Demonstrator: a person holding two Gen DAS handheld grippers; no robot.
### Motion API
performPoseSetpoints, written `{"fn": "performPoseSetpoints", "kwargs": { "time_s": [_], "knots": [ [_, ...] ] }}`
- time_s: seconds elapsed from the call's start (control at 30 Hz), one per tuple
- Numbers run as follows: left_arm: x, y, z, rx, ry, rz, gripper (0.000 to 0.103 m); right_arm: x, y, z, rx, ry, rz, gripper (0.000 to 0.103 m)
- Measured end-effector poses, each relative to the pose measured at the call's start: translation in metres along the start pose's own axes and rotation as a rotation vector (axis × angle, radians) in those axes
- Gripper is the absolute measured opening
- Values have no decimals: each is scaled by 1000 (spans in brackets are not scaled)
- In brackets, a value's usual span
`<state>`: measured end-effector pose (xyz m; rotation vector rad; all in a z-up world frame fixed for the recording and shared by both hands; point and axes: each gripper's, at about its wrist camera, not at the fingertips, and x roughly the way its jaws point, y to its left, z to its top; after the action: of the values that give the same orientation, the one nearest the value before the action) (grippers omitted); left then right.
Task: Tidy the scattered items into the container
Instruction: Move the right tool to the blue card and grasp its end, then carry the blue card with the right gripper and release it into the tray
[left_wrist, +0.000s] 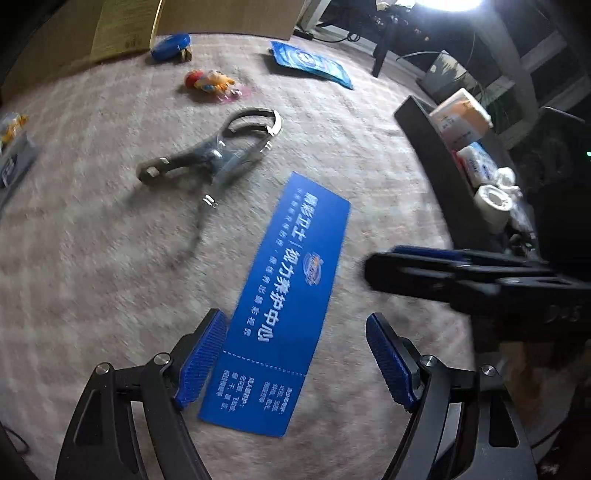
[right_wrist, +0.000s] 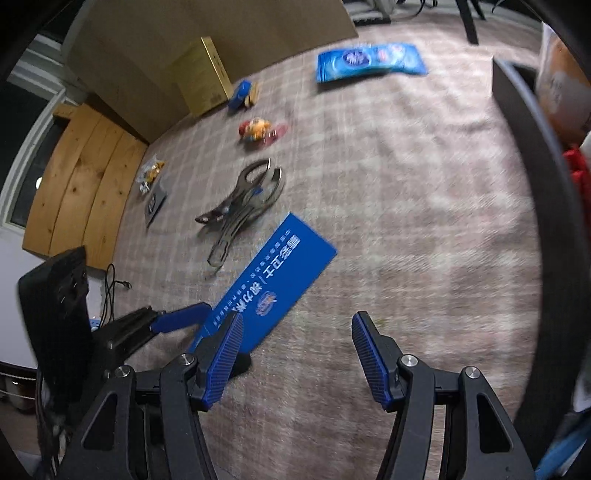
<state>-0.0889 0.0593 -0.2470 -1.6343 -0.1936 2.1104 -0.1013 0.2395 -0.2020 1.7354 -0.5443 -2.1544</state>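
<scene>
Showing both grippers poised over a flat blue card (left_wrist: 276, 306) that lies on the checked carpet (left_wrist: 92, 277), beside a metal plier-like tool (left_wrist: 207, 155) and short of the dark container (left_wrist: 428, 147) at the right. Left gripper (left_wrist: 295, 365): jaws wide apart and empty, straddling the card's near end. Right gripper (right_wrist: 297, 360): jaws parted and empty, its left pad over the card's edge. Likely hazards: the thin card, lying flush on the pile, may slide or buckle under the pads rather than lift; the two grippers, close together, may collide. The left view alone shows tissue packs and a tape roll (left_wrist: 493, 201) already in the container; the right view alone shows the wooden boards (right_wrist: 81, 177) and the left gripper's fingers from the side.
</scene>
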Motion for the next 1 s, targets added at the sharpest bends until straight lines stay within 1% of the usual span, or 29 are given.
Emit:
{"fn": "performPoseSetpoints", "kwargs": {
  "time_s": [0.03, 0.1, 0.17, 0.23, 0.27, 0.3, 0.33, 0.37, 0.4, 0.5, 0.6, 0.77, 0.87, 1.0],
  "knots": [
    [1, -3, -3, -5, -2, -17, 80, 5, 0, -1, 2, 14, 11, 57],
    [3, -7, -5, -14, -14, -26, 80, 12, 0, -4, 8, 32, 11, 57],
    [6, -10, -5, -19, -18, -43, 80, 12, -2, -7, 20, 18, 23, 56],
    [9, -16, -6, -37, -14, -96, 80, 13, -2, -7, 27, 23, 36, 55],
    [12, -19, -6, -40, -9, -118, 80, 13, -1, -8, 29, 26, 46, 53],
    [13, -24, -7, -29, -19, -104, 80, 15, -2, -8, 33, 40, 64, 45],
    [15, -27, -6, -23, -24, -96, 80, 17, -2, -9, 39, 51, 77, 44],
    [15, -29, -5, -24, -30, -90, 80, 15, -2, -10, 38, 38, 72, 43],
    [16, -30, -5, -30, -34, -92, 80, 15, -3, -10, 33, 34, 64, 40],
    [18, -31, -4, -59, -29, -134, 75, 13, -10, -10, 51, 24, 48, 32],
    [19, -35, -4, -71, -27, -144, 73, 8, -17, -11, 72, 12, 59, 31],
    [10, -46, -1, -42, -46, -149, 73, -7, -21, -11, 66, -20, 60, 31],
    [3, -58, 5, -17, -62, -158, 73, -24, -23, -10, 61, -51, 66, 31],
    [-5, -80, 16, 10, -79, -192, 72, -54, -29, -8, 63, -99, 86, 31]
  ]
}}
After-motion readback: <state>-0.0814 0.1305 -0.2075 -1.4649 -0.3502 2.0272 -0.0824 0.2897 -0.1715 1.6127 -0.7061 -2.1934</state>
